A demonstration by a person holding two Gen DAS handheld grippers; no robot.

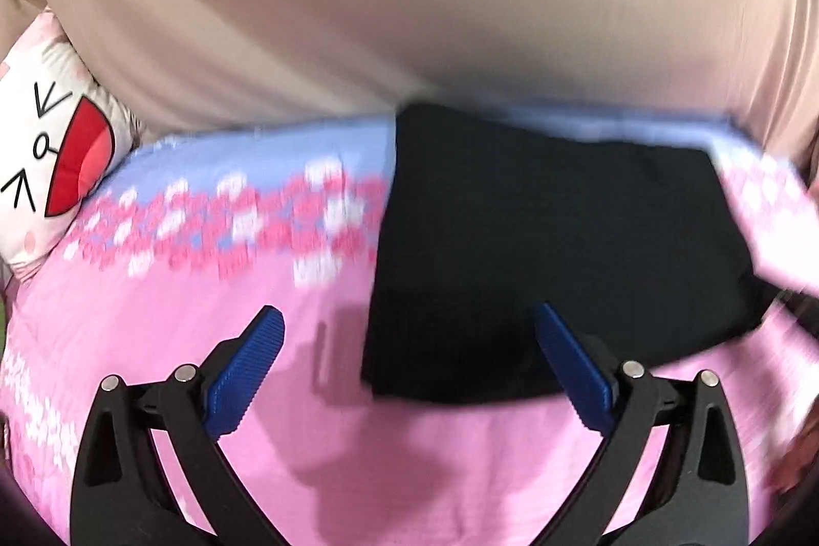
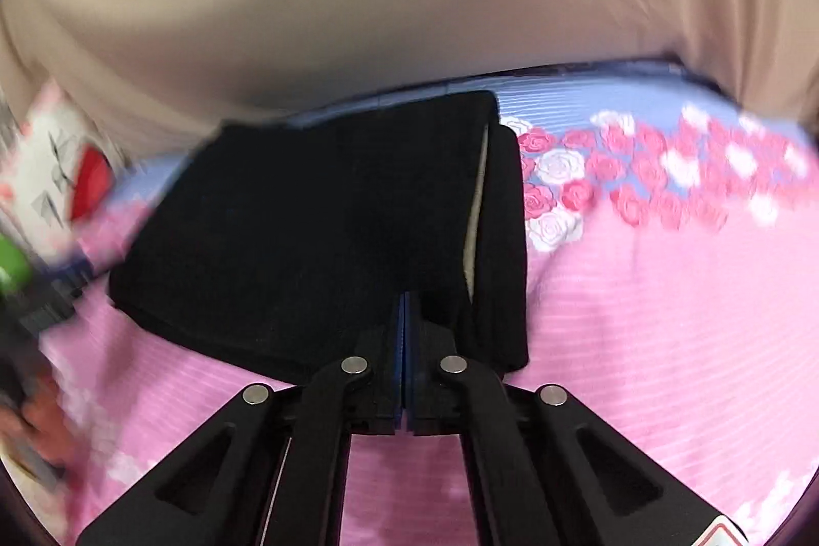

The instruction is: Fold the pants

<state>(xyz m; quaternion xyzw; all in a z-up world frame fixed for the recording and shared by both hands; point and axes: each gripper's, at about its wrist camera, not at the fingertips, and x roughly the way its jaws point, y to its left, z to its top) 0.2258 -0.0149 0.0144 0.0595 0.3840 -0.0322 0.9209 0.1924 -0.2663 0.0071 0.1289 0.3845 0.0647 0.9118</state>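
Note:
The black pants (image 1: 537,239) lie folded into a thick rectangle on the pink flowered bedspread (image 1: 256,300). My left gripper (image 1: 407,326) is open and empty, held just above the bed at the near left corner of the pants. In the right wrist view the pants (image 2: 317,228) show a pale inner lining along the right edge. My right gripper (image 2: 404,305) is shut on the near edge of the pants, the blue pads pressed together over the black cloth.
A white cartoon-face pillow (image 1: 56,157) lies at the far left of the bed; it also shows blurred in the right wrist view (image 2: 66,167). A beige curtain (image 1: 409,8) hangs behind the bed. The other gripper's green-and-black body (image 2: 20,290) is at the left edge.

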